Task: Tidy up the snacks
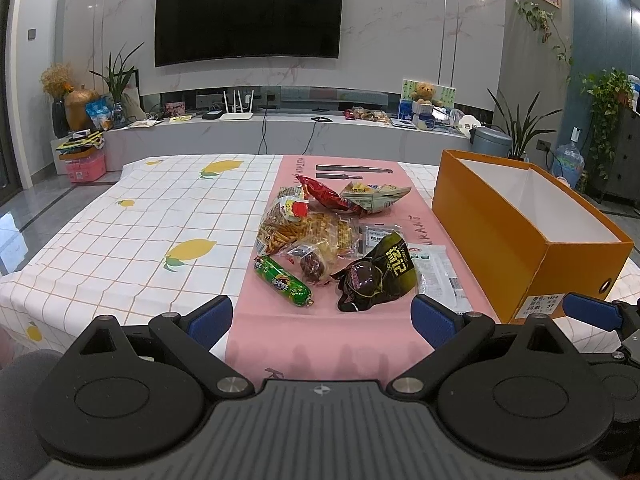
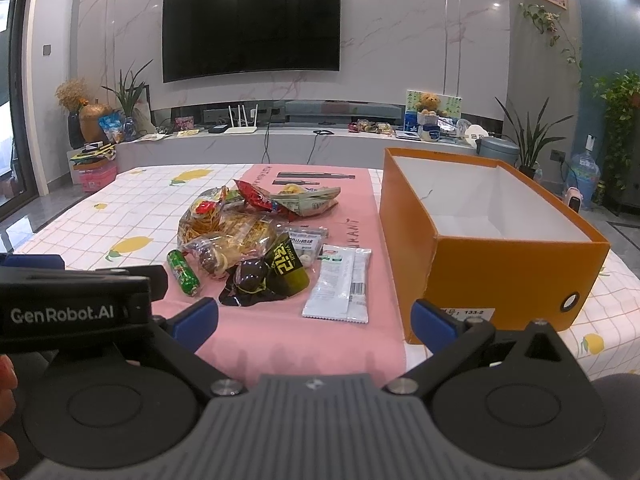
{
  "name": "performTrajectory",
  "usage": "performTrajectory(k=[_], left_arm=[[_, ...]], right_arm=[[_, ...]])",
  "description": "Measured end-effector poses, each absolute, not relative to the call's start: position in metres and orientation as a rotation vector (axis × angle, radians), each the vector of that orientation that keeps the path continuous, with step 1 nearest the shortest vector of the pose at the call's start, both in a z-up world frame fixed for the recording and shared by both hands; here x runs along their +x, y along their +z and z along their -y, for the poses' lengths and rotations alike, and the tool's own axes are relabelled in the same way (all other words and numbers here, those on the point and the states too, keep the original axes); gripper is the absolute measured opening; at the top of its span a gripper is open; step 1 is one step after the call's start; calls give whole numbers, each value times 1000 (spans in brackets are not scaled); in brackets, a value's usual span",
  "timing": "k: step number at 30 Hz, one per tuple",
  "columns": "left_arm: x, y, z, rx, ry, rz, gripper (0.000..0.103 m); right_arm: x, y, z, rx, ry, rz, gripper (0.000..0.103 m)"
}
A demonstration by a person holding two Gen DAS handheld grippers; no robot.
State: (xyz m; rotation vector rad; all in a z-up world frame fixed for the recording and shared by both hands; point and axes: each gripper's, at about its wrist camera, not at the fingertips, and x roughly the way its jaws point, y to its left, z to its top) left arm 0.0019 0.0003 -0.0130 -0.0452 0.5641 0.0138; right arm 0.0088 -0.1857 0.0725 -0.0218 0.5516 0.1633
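A home living room — wall-mounted television (image 1: 249, 12), potted plants (image 1: 520, 126) (a teddy bear (image 1: 425, 93) too) along the low media shelf (image 1: 280, 130).

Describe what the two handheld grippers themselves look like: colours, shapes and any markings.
Both are matte black, with a ribbed grey centre block between two round black discs, angular linkage arms and silver pivot screws. The left gripper and right gripper each have two blue-padded fingers. White "GenRobot.AI" lettering marks the left gripper's side.
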Motion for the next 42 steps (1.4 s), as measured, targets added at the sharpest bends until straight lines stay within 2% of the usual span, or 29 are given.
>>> performTrajectory(k=[25,42], left_arm=[[9,-11,-6,-30,46,-589,103],[58,17,-60,-78,194,-578,103]], right_arm=[[11,72,184,-41,194,-549,100],[72,74,170,-160,305,-497,100]])
